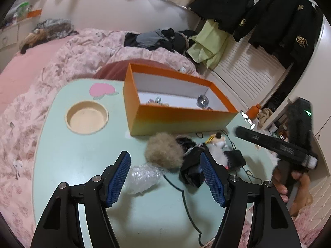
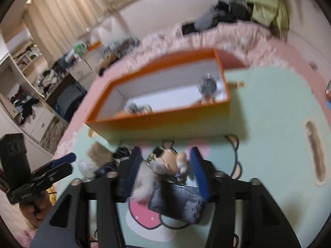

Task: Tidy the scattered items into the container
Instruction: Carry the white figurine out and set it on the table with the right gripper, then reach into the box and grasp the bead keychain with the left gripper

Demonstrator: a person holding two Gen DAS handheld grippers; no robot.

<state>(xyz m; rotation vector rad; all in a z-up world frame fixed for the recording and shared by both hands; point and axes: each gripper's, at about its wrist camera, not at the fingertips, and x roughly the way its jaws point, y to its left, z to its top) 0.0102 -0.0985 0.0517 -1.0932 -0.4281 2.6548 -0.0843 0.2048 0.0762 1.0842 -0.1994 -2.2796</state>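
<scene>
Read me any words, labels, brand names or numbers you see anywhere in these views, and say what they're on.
None can be read.
Black jackets: gold embroidered emblems, no legible letters.
Black device in the right hand: moulded marks, too blurred to read.
Orange box: plain sides, no print.

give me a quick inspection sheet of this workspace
surface: mint table with cartoon prints and a round recess.
job's things: orange box holding a few trinkets; tan fur ball, bubble wrap, small plush toy and dark pouch outside it.
clutter: nothing seen beyond these.
grippers: left tongs open, empty; right tongs open around the plush toy.
cables: black cable across the table.
surroundings: pink bed, hanging dark jackets.
</scene>
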